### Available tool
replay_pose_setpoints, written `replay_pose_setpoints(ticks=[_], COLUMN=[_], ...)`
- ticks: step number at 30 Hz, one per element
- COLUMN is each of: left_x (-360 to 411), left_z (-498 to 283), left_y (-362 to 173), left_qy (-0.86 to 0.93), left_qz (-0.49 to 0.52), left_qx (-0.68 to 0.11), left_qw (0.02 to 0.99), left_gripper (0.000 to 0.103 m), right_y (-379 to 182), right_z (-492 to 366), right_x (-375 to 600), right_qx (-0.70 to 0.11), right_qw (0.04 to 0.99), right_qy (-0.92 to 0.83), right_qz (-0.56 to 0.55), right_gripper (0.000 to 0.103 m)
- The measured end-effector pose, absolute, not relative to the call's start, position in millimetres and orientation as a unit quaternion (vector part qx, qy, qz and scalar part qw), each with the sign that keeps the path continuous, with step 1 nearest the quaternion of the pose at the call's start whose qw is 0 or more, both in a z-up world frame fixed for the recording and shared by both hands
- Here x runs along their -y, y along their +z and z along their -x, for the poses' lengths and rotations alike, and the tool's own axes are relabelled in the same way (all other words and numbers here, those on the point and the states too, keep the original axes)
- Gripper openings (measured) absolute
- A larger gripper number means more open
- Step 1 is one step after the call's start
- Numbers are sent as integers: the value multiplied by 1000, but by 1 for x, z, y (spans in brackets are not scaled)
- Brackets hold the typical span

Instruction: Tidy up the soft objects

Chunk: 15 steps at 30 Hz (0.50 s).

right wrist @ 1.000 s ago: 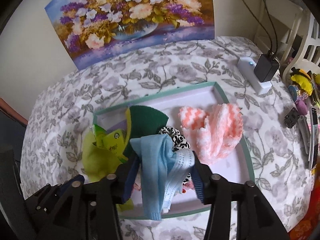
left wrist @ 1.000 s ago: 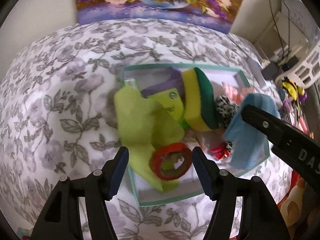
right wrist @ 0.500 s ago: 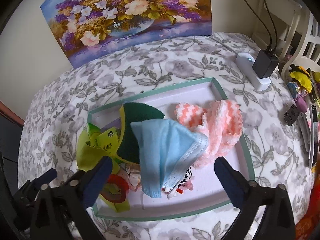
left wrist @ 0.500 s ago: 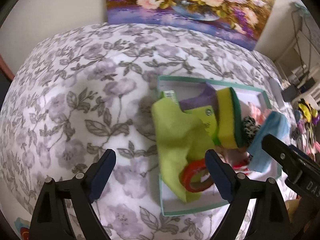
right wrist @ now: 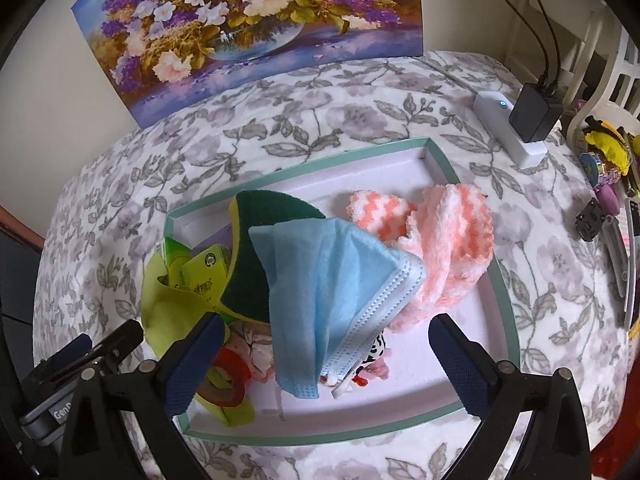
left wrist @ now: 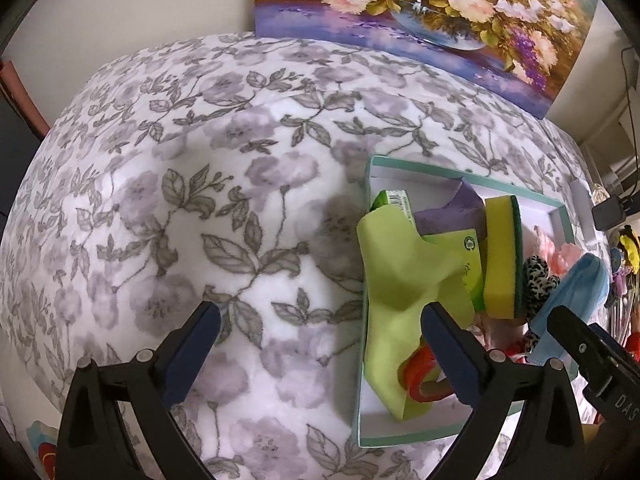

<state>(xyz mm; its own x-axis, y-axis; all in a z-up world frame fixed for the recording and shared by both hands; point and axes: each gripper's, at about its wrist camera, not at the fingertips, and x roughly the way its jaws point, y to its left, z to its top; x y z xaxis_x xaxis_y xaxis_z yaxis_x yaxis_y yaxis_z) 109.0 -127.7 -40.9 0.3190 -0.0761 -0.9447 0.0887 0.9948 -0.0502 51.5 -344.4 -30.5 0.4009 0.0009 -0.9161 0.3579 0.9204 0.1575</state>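
A shallow teal-rimmed box (right wrist: 436,162) (left wrist: 400,438) holds the soft things. A blue face mask (right wrist: 328,292) (left wrist: 576,300) lies on top of the pile, over a yellow-green sponge (right wrist: 256,256) (left wrist: 500,256). A lime cloth (left wrist: 400,280) (right wrist: 160,312), a pink-white fuzzy sock (right wrist: 448,256), a black-white scrunchie (left wrist: 536,276) and a red tape ring (left wrist: 418,372) (right wrist: 228,368) lie in it too. My left gripper (left wrist: 320,328) is open and empty over the bedspread at the box's left rim. My right gripper (right wrist: 324,344) is open and empty, above the mask.
The box sits on a floral bedspread (left wrist: 200,160). A flower painting (right wrist: 248,20) leans on the wall behind. A white power strip with a black charger (right wrist: 516,124) lies at the right. Small tools and trinkets (right wrist: 612,208) crowd the right edge.
My right gripper opened and let go of the blue mask, which now lies on the pile. My left gripper opened wide and moved left, off the box.
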Motion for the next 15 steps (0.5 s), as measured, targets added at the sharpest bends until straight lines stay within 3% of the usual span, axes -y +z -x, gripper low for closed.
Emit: replay_pose_setpoints(ticks=[15], left_x=[127], left_z=[-107], left_y=[-42], left_qy=[-48], left_qz=[-19], left_qx=[-577], left_qw=[815], left_gripper=[100], right_y=[-32], right_z=[-52], right_x=[338], right_qx=[-541], right_qw=[819], right_qy=[-101], right_qz=[-160], right_gripper=[103])
